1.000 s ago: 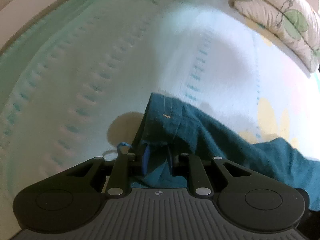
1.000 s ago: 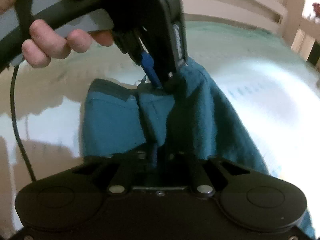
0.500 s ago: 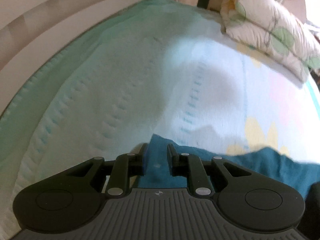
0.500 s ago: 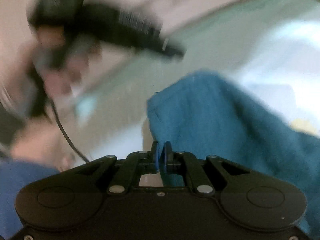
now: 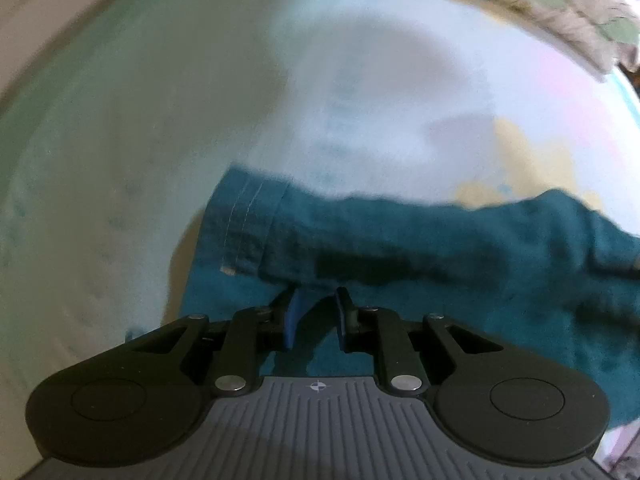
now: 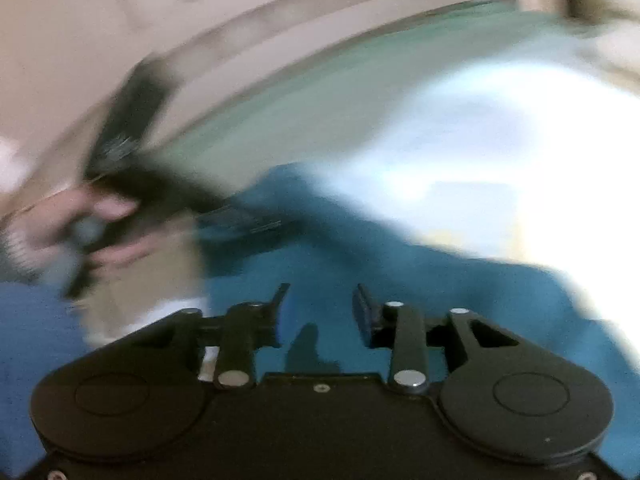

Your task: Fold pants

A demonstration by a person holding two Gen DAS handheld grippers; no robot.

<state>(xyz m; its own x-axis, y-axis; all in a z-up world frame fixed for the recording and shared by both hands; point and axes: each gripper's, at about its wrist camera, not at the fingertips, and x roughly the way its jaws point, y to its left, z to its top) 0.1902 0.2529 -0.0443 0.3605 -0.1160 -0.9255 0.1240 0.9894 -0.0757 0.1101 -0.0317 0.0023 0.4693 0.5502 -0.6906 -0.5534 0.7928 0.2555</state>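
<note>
Pants (image 5: 400,248) lie spread on the bed (image 5: 120,160), a heap of teal cloth running from a stitched band on the left off toward the right edge, with a dark crease through the middle. The bedsheet is pale green on the left and white with yellow and pink patches on the far right; a flowered pillow (image 5: 540,4) sits at the far right corner.

Both views are smeared, so fine detail is lost. The left gripper (image 5: 316,308) hovers low over the near edge of the cloth with its blue pads parted by a moderate gap — I see teal fabric through that gap but nothing pinched between the pads. The right gripper (image 6: 320,304) stands wider apart, also empty, above another stretch of the same cloth. In the right wrist view a blurred hand (image 6: 80,220) on a dark handle shows at the left, near the far end of the garment; that looks to be the person's other hand with its tool.

By my reckoning a fold has just been laid and let go, and the pants are not yet a tidy packet. The risk from here is in the next grab: the cloth is rumpled and layered, so a gripper closing on it could catch only the top layer, or take two where one is wanted, and drag the fold askew. A hasty pull could also slide the whole bundle across the smooth sheet.
</note>
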